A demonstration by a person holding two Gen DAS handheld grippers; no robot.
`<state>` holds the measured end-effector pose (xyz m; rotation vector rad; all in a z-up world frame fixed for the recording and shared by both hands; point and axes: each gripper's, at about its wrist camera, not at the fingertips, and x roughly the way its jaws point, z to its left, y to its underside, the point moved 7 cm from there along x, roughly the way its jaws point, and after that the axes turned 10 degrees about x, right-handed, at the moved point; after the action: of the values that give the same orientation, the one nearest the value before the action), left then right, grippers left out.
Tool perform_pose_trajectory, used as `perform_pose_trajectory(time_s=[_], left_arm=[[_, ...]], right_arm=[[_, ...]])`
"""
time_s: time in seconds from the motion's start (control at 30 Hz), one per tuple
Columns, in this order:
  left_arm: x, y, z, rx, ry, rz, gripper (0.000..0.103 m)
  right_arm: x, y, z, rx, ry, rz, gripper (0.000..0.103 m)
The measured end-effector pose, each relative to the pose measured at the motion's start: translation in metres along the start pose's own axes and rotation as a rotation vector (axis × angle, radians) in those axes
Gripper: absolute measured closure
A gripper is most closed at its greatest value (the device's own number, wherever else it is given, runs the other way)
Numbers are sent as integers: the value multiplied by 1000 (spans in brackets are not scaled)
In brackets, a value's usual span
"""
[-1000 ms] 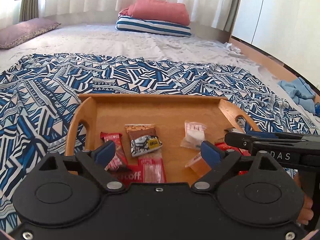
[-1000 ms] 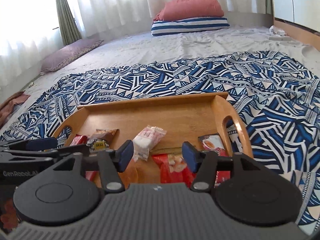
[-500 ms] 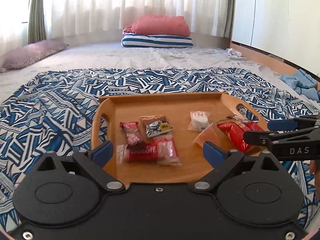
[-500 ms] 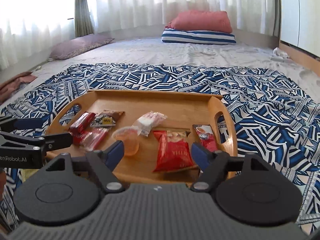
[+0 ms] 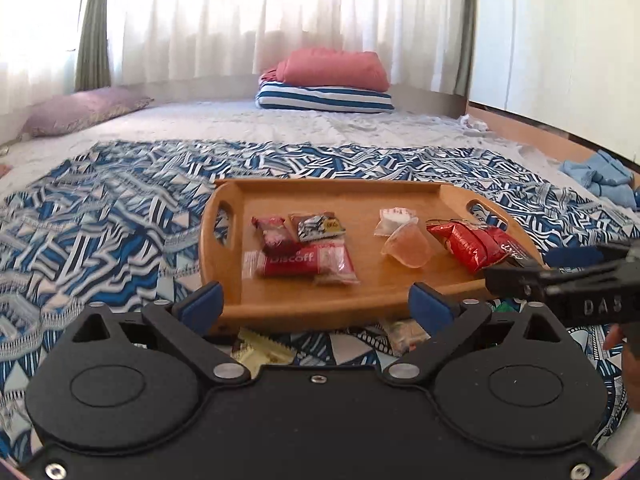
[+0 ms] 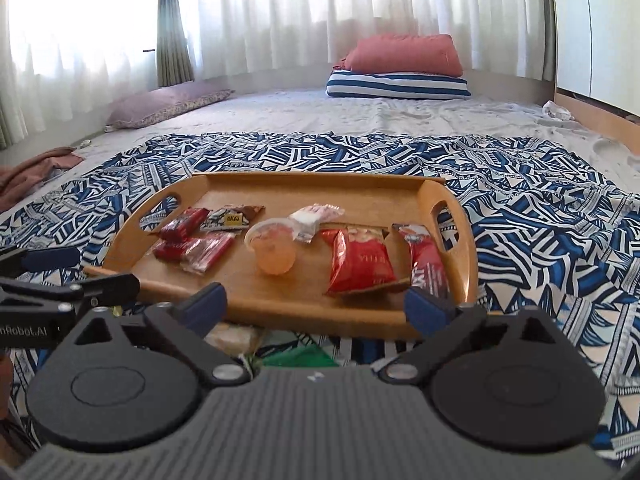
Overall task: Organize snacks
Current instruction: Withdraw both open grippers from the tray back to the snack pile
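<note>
Left gripper [image 5: 316,306]: black body, round covers, silver screws, blue fingertips [image 5: 199,306]. Right gripper [image 6: 316,306]: grey ribbed housing, black linkages, blue fingertips [image 6: 426,306], white "DAS" lettering. Skin visible at frame edges.

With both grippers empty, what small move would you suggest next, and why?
Probably lower the open left gripper onto the pale packet lying on the blanket just short of the tray; other snacks already sit in the tray, and this one lies nearly under that gripper.

Snack count on one wooden tray [image 6: 460,240]

Seven snacks are counted on it: six wrapped packets, among them a Biscoff pack [image 5: 294,262] and a red crisp bag [image 6: 358,264], and one jelly cup [image 6: 274,248]. Three pillows are seen behind.
</note>
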<state>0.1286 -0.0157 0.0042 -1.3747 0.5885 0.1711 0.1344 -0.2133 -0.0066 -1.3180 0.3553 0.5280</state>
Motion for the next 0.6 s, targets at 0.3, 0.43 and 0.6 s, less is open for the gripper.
perform_pose_trajectory(time_s=[0.3,0.43,0.6], left_arm=[[4,26,15,-69,-48,52,2],[8,35,19,-75,-66,81,2],[13,42,22,-74,-75,101,2]], right_arm=[[-5,24,-9,-21,36,-1,0],[0,34,-14,-23,59,19,0],[6,44,-16,-14,59,40,0]])
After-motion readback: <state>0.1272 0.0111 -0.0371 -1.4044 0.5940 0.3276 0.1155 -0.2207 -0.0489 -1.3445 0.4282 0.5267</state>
